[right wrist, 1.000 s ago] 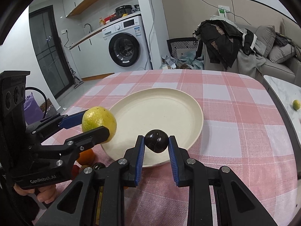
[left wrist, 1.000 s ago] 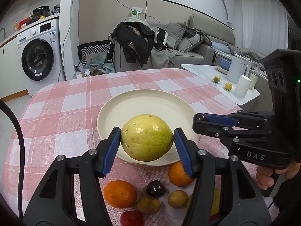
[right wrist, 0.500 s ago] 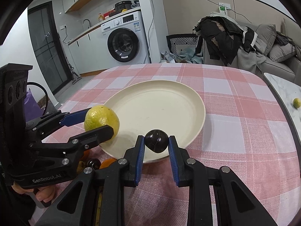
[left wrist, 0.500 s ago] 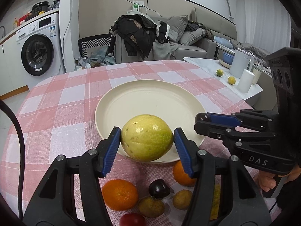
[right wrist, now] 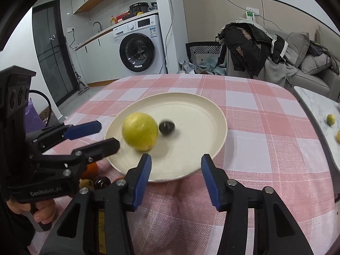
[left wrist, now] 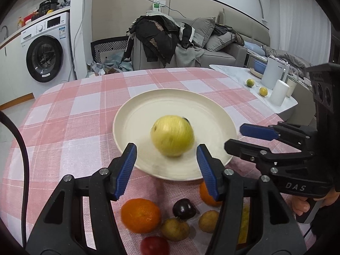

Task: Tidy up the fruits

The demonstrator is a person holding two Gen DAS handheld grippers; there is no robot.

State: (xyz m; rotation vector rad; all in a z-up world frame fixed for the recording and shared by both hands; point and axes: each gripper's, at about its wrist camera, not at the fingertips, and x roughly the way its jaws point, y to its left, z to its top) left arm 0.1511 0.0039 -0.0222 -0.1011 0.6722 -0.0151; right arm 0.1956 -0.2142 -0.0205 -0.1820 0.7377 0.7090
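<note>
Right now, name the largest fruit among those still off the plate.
The orange at the left of the pile, clearly bigger than the dark plum and brownish fruits beside it.

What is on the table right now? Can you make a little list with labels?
plate: cream plate on the pink checked tablecloth
on plate: yellow fruit, blurred; small dark fruit beside it
off plate: orange, dark plum, other small fruits near the edge
left tool: open, holds nothing
right tool: open, holds nothing
</note>
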